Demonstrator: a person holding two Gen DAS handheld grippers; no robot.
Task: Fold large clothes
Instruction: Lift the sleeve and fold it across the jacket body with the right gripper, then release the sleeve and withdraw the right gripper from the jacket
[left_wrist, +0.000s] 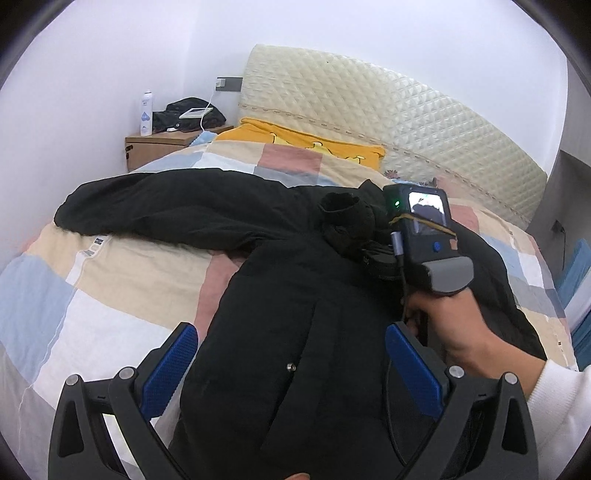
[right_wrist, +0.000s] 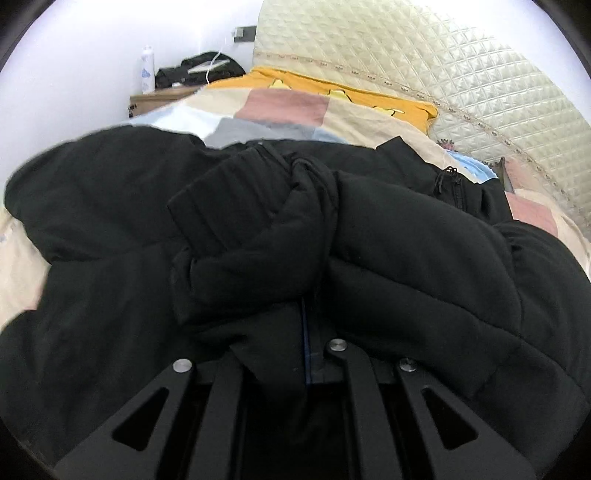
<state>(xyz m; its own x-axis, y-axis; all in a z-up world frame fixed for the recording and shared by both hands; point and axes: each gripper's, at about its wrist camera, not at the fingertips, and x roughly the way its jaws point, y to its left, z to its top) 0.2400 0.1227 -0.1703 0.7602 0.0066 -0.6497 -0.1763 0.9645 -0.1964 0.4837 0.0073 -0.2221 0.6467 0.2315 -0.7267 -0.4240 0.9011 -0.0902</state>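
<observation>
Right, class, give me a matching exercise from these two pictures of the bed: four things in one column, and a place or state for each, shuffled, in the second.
Things
1. black coat
2. yellow pillow
3. spray bottle
4. left gripper

Places or states
A. stands on the bedside table
B. jaws wide open above the coat
C. lies at the head of the bed, by the quilted headboard
D. spread over the patchwork cover, one sleeve stretched out to the left

Pairs: 1-D, 2-C, 3-A, 4-B
</observation>
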